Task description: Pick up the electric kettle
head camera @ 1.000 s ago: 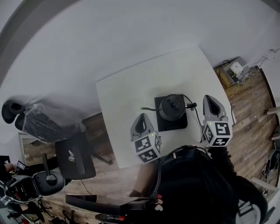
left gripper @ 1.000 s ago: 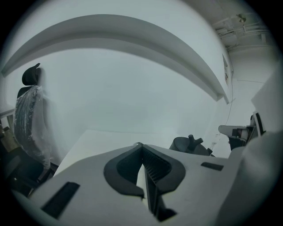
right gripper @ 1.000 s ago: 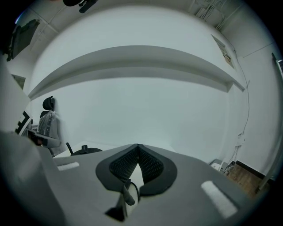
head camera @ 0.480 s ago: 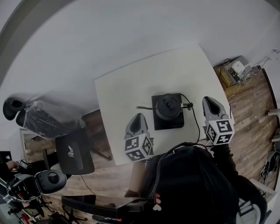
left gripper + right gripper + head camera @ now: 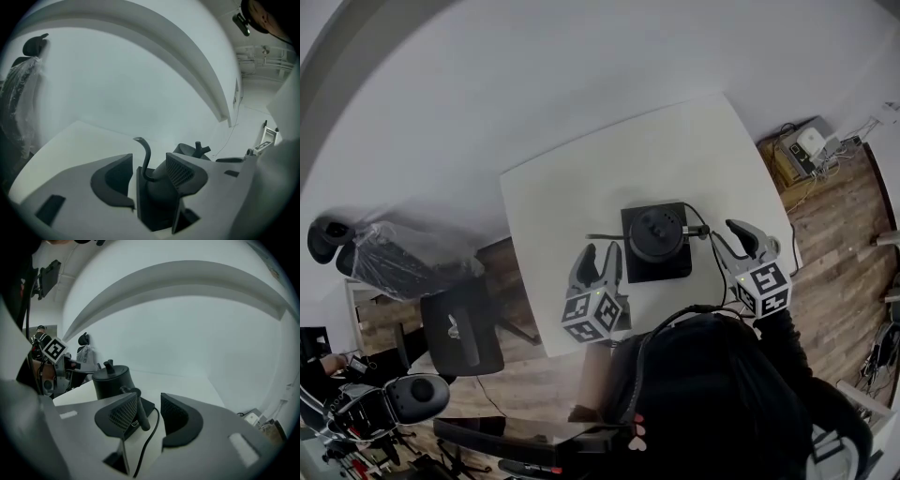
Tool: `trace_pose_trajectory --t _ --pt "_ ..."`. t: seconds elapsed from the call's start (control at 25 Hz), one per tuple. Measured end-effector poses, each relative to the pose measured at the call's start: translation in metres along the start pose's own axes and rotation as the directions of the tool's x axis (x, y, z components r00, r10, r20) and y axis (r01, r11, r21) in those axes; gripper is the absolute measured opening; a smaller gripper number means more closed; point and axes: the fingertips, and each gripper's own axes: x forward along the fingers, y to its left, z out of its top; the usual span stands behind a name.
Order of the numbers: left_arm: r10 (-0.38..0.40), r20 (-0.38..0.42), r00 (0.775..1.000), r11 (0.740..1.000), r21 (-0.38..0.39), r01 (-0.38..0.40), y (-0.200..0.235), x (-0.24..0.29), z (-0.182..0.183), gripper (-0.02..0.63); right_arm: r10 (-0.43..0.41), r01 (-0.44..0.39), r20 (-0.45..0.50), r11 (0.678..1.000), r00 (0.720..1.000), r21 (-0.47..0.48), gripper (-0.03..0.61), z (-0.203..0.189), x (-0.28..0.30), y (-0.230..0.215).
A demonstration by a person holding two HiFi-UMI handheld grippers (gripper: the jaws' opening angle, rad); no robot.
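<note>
- Electric kettle (image 5: 654, 232) sits upright on its black base (image 5: 661, 267), on the white counter (image 5: 572, 187), toward the near edge and abt midway along it.
- Kettle is docked w/ its spout (image 5: 146, 154) pointing to the counter's left edge and its handle (image 5: 138, 411) to the right edge. So each side offers sth to grab.
- Cord (image 5: 147, 437) loops off the base's right side and runs toward the near edge, by the right tongs. Judgement: it could snag on a lift.
- Both tongs flank the kettle, one per side, low over the counter's near edge. Looks like the approach step; the pickup is not yet begun.
- Left tongs (image 5: 150, 164): jaws spread wide, having just been opening. In the left gripper view the spout and kettle body line up in the gap. No pad presses on them and nothing is held.
- Right tongs (image 5: 149, 401): jaws also apart, a bit less wide, and just been opening too. In the right gripper view the handle shows just beside the left-hand pad, w/ the cord running thru the gap lower down. No pinch on either, so it's empty.
- Judgement: the handle is the sturdier hold. The thin spout is a poor grip pt and would let the kettle tip.
</note>
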Motion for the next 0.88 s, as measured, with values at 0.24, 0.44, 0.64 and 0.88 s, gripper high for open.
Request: trace_pose_trajectory --t 0.24,0.44,0.64,0.88 --pt "-0.009 0.007 1.0 0.999 -0.039 0.01 -0.002 0.014 -0.001 0.23 0.074 -0.088 -0.116 0.99 0.99 -0.115 0.163 -0.029 0.018 0.023" --pt "-0.005 0.024 1.0 0.998 -0.069 0.007 0.001 0.026 0.001 0.23 0.086 -0.101 -0.134 0.989 0.987 -0.108 0.164 -0.037 0.036 0.028" --pt "-0.017 0.007 1.0 0.998 -0.058 0.017 -0.002 0.037 -0.001 0.23 0.088 -0.103 -0.141 0.989 0.986 -0.103 0.164 -0.038 0.046 0.03" --pt "-0.023 -0.01 1.0 0.998 -0.051 0.022 -0.004 0.044 -0.004 0.23 0.07 -0.083 -0.129 0.992 0.989 -0.099 0.163 -0.035 0.052 0.026"
